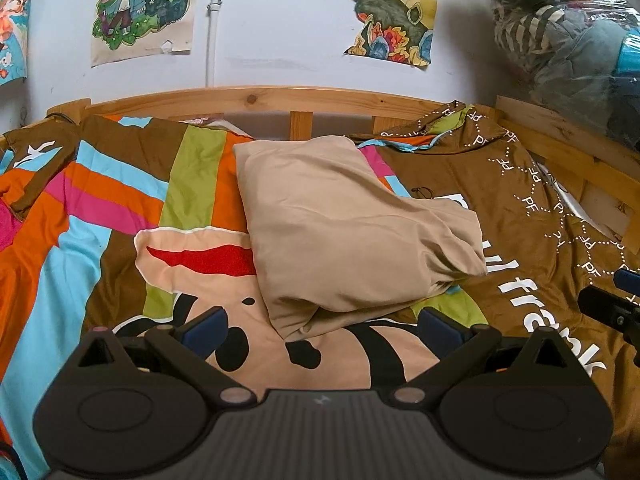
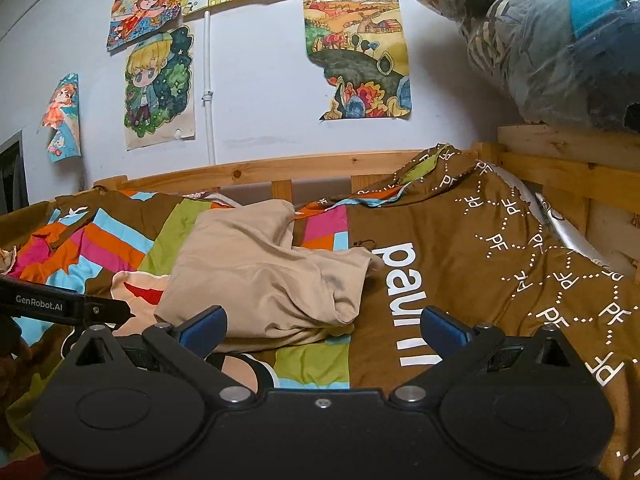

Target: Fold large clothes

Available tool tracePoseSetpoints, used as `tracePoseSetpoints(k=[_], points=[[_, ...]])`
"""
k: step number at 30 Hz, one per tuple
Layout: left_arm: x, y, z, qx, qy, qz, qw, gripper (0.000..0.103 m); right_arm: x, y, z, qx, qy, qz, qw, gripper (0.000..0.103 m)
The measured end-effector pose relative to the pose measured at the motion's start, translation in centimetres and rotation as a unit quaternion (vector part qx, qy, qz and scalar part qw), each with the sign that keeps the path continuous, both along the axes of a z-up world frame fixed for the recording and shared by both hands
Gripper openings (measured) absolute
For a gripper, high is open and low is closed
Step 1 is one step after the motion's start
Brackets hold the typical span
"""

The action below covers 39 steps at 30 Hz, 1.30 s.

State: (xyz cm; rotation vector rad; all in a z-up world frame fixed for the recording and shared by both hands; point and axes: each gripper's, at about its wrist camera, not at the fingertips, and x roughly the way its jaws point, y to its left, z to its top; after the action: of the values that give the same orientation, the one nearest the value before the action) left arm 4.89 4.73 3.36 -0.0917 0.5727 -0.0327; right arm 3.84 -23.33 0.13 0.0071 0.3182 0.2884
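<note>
Both claws hang low over the near edge of the bed, each spread wide with nothing between its blue-padded fingers: the left claw (image 1: 322, 326) sits just short of the garment's near fold, and the right claw (image 2: 322, 326) hovers close beside it, also clear of the cloth. Under them spreads the brightly striped brown, orange, pink and turquoise duvet cover (image 1: 100, 208), which covers the whole mattress and bunches up toward the far right corner, where white "PF" lettering runs across the brown. Round the far edge and right side runs the pale wooden bed frame (image 1: 256, 98). Roughly in the middle of the bed, reaching from near the far rail toward the near edge, lies the large beige soft cotton garment (image 1: 340, 232), folded over into a rumpled, thick oblong with its right end creased and tucked.
</note>
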Motion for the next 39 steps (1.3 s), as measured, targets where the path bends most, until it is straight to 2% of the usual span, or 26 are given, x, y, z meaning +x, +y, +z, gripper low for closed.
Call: tracePoseSetpoints(k=[39], points=[[-0.09,-0.37,0.05,0.002,-0.001,-0.007,1.0000,0.102,0.06,-0.14,0.00,0.001,0.000,0.000,1.000,0.102]])
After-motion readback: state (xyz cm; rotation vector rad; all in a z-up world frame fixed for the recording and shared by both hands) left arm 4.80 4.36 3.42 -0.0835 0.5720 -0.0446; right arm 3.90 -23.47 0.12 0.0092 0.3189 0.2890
